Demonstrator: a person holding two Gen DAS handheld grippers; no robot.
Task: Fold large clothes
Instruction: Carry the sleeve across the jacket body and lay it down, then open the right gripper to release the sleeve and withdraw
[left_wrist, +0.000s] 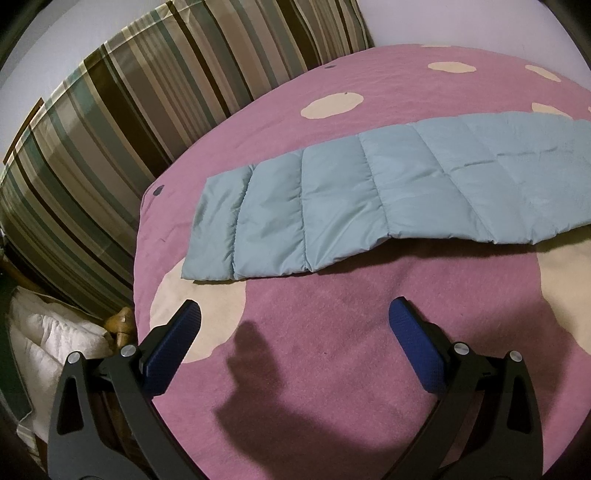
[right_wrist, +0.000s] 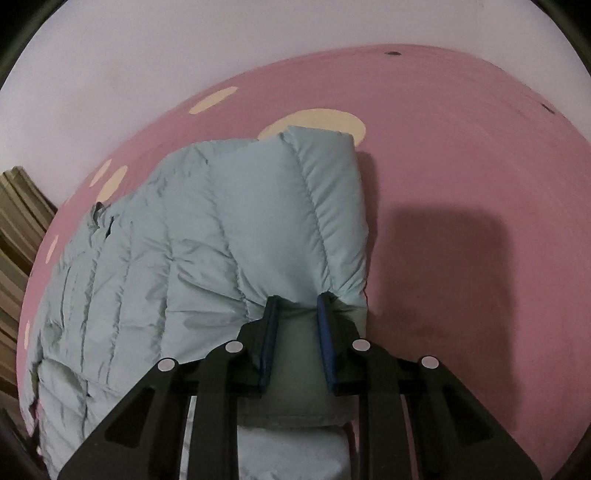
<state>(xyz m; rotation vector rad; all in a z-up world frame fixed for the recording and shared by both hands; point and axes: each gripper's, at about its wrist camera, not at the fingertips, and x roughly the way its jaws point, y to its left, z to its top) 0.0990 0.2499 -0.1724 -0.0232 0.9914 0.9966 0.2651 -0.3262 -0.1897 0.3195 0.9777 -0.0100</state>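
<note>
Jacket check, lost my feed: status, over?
Right gripper shut on jacket edge. Left gripper open, empty, above blanket. Nothing in the way.

Your two handheld grippers: black frames, blue pads

Your left gripper (left_wrist: 293, 319) and right gripper (right_wrist: 297, 308) each have angular matte-black arms with triangular cut-outs, round silver screws at the pivots, and long fingers (left_wrist: 415, 347) faced with textured dark-blue pads.

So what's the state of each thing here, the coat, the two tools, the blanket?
Pale blue quilted puffer jacket: lying on the bed, one puffy part pinched and folded over.
Right tool: shut on the jacket.
Left tool: open, empty, above the blanket.
Pink blanket with cream dots: spread flat under the jacket.
</note>
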